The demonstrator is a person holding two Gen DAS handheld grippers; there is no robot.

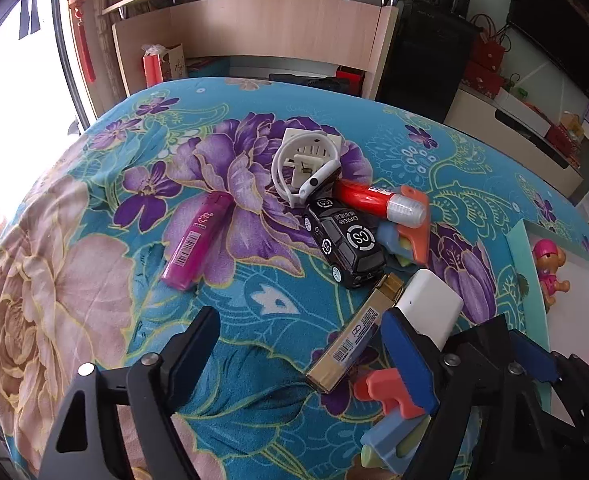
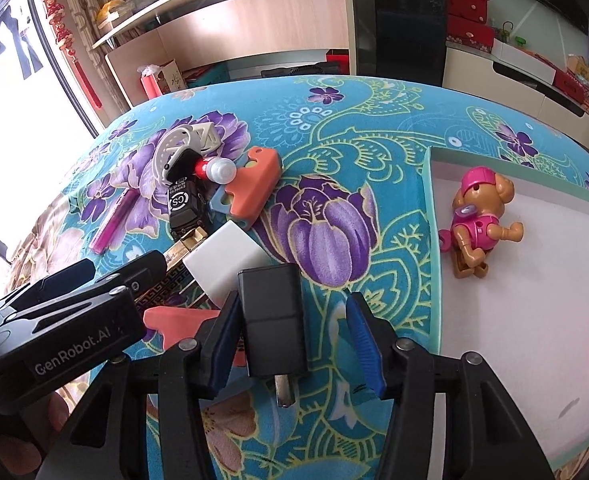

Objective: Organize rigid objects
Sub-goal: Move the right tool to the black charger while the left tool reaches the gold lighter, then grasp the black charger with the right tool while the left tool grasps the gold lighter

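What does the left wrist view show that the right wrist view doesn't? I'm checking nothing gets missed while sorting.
Only the left wrist view shows the pink lighter full length, barcode visible, and the gold box's label.

Only the right wrist view shows the black adapter between the open right hand-held gripper's fingers, and most of the tray.

Both show the toy car, the white adapter and the pink toy dog.

"GenRobot.AI" is showing in white on the left claw (image 2: 74, 276), reaching in beside the right claw (image 2: 294, 340). Ahead of both, the black toy car (image 1: 344, 242) is displaying "CS" roundels and "EXPRESS" on its roof.
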